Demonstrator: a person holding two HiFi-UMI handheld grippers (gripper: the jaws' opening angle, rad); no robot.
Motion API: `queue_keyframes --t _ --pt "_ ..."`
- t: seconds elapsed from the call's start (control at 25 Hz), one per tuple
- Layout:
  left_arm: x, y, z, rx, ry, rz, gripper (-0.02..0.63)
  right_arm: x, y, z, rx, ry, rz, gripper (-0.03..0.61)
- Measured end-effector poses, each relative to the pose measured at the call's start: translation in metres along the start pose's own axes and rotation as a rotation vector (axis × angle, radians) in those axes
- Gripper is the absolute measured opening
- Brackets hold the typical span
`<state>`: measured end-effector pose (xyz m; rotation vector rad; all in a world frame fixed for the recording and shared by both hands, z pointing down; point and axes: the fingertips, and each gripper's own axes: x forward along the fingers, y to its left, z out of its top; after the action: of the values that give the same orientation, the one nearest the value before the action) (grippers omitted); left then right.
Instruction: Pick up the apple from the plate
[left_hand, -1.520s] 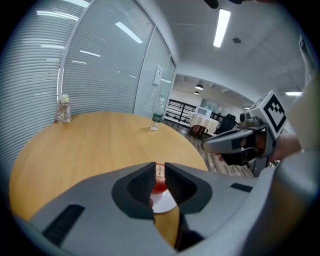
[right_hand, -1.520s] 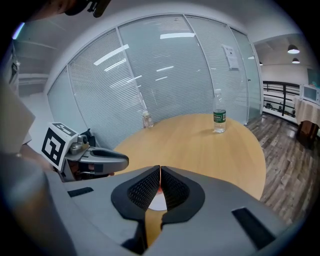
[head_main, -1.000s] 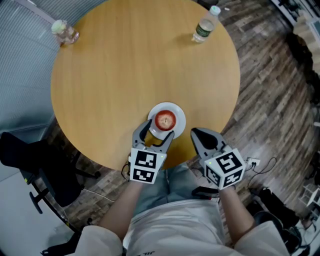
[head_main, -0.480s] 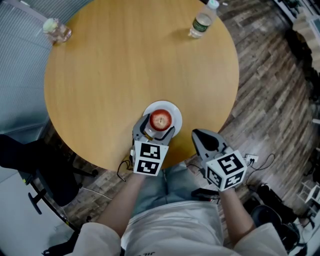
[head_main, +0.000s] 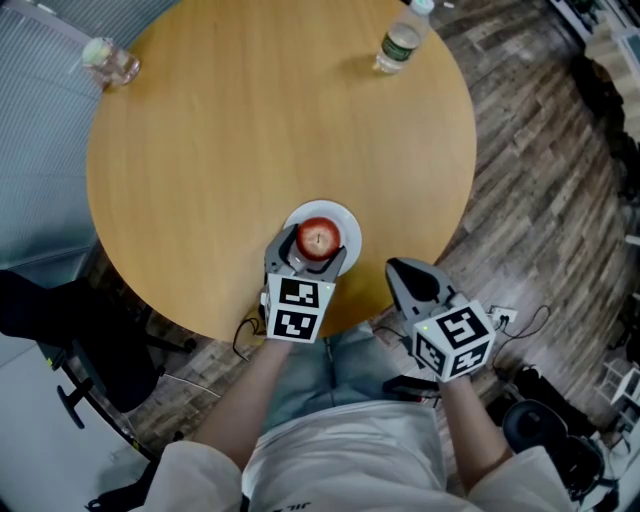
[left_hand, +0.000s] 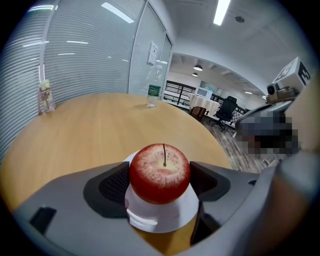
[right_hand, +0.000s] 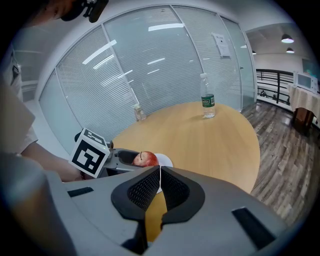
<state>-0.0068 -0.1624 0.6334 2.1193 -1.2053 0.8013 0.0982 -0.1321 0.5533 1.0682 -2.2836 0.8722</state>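
A red apple (head_main: 318, 238) (left_hand: 160, 172) sits on a small white plate (head_main: 346, 222) (left_hand: 162, 220) near the round wooden table's near edge. My left gripper (head_main: 312, 250) (left_hand: 160, 181) reaches down over that edge with one jaw on each side of the apple. Its jaws have just been closing, and both pads (left_hand: 116, 184) now lie against the apple's sides. The apple still rests on the plate. My right gripper (head_main: 404, 270) (right_hand: 159, 186) hangs shut and empty just off the table's edge, to the right of the plate. From it I see the apple (right_hand: 145, 159) and the left gripper's marker cube.
The table (head_main: 250, 130) also carries a clear water bottle (head_main: 398, 40) (right_hand: 206, 102) at its far right and a small glass jar (head_main: 108, 60) (left_hand: 46, 97) at its far left. A black chair (head_main: 60, 320) stands left of me. Cables lie on the plank floor at right.
The left gripper moved forward and down from the plate's near rim until its jaws came round the apple. The right gripper has hardly moved.
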Motion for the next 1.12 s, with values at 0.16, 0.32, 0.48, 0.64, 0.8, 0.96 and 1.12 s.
queue_keyframes --t 0.16,0.32,0.48,0.64,0.8,0.96,1.12 --pt "-0.006 0.0 0.003 0.005 -0.016 0.005 0.377 -0.001 0.003 0.004 -0.011 -0.008 0.003 0.031" --pt "-0.016 0.0 0.007 -0.004 -0.033 0.007 0.377 -0.004 0.009 0.009 -0.026 -0.018 0.008 0.031" --pt "-0.03 0.0 0.013 -0.014 -0.055 0.001 0.377 -0.009 0.014 0.014 -0.029 -0.027 0.007 0.031" --pt "-0.047 0.0 0.016 -0.01 -0.072 0.008 0.377 -0.015 0.021 0.02 -0.038 -0.039 0.011 0.031" --pt "-0.065 -0.005 0.021 -0.001 -0.093 -0.001 0.377 -0.023 0.029 0.024 -0.048 -0.052 0.01 0.031" --pt "-0.087 -0.004 0.026 0.003 -0.119 0.016 0.377 -0.03 0.039 0.025 -0.053 -0.059 0.008 0.032" --pt "-0.105 -0.007 0.034 -0.016 -0.147 0.012 0.377 -0.039 0.048 0.029 -0.069 -0.072 0.015 0.032"
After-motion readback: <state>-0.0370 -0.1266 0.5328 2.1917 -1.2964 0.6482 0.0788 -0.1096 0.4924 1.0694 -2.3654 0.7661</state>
